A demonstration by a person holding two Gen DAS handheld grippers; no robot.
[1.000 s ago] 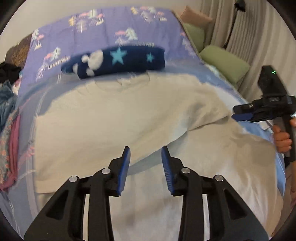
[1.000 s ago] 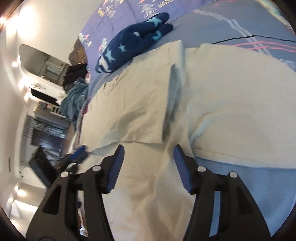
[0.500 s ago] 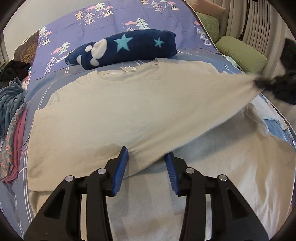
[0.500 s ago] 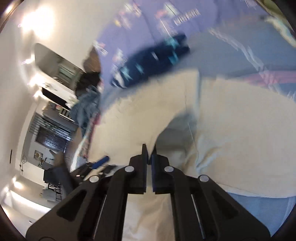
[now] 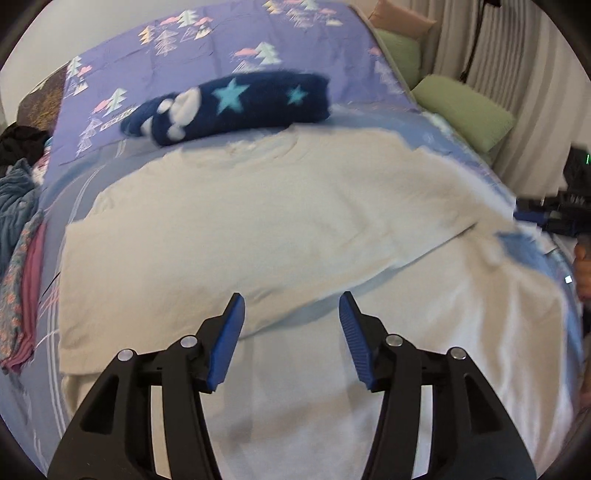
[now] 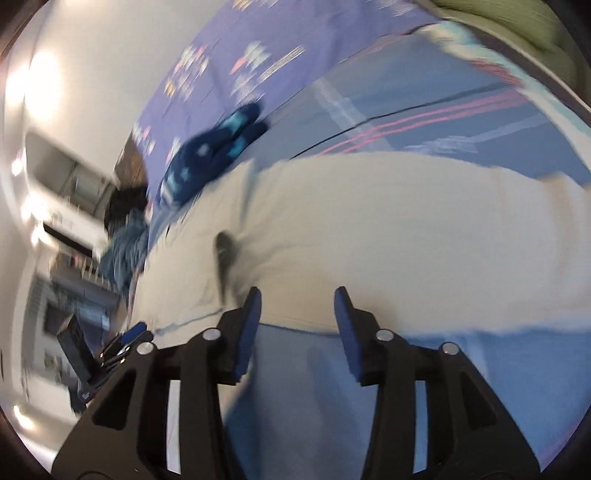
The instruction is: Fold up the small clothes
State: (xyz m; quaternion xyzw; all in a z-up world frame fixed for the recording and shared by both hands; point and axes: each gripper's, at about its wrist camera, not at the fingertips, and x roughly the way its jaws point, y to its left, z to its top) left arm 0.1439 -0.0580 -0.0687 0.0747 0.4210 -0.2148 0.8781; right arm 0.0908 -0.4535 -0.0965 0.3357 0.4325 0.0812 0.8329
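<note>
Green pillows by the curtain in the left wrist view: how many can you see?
2. The nearer green pillow lies at the right edge of the bed, beside the curtain. The farther green pillow sits behind it, toward the headboard end. Others may be hidden.

Purple tree-print bedspread [image 5: 221,48], green cushions [image 5: 461,107], curtains [image 5: 517,74].

Left gripper [image 5: 291,306] low centre of frame, pitched downward, jaws just opening, nothing between the pads. Right gripper [image 6: 297,301] low centre, jaws just reopened, empty.
</note>
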